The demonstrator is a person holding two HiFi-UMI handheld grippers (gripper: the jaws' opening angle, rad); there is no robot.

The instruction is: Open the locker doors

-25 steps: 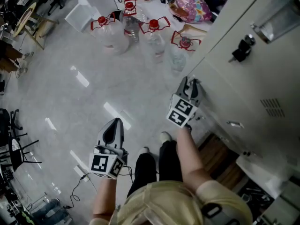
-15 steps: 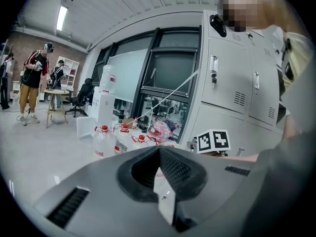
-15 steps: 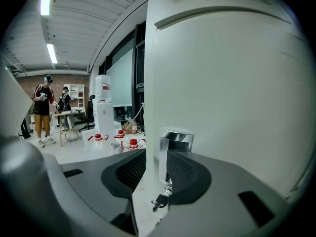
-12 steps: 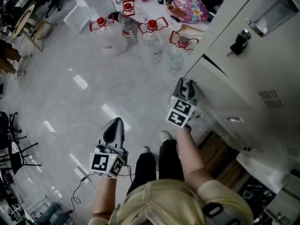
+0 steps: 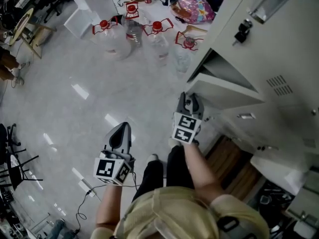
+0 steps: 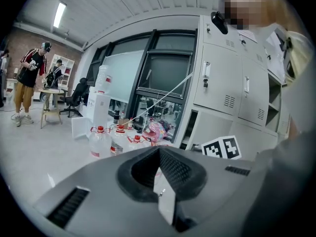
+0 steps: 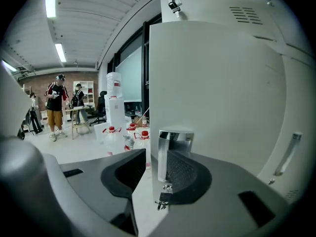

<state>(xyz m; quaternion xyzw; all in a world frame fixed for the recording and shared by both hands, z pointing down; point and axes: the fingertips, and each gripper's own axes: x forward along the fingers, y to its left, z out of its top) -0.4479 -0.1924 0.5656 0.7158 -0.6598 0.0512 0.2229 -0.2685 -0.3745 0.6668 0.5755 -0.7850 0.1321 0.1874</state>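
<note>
The right gripper (image 7: 158, 154) has its fingers set wide around the free edge of a pale grey metal locker door (image 7: 217, 83). The door's upright chrome handle (image 7: 175, 138) stands between them, against the pad at the right of the right gripper view. The other finger sits just behind the door's edge at centre frame, so the pair pinch door and handle together. In the head view this door stands swung out from the tall bank of pale grey lockers (image 5: 284, 39) that fills the right side of the frame, and the gripper is at the door's outer end, near the middle. The left gripper (image 5: 122, 128) hangs lower left of centre, well apart from the lockers. Its fingers are pressed together at the tips with nothing between them, and they point over the glossy pale grey floor (image 5: 60, 98). At the lower right, a brown-lined compartment (image 5: 227, 166) lies open below the door. Clear plastic water bottles with red caps (image 5: 112, 36) stand clustered on the floor at top centre, with a pink patterned bag (image 5: 196, 6) just beside them. Two people (image 7: 55, 105) stand far off at the left of the right gripper view.
</note>
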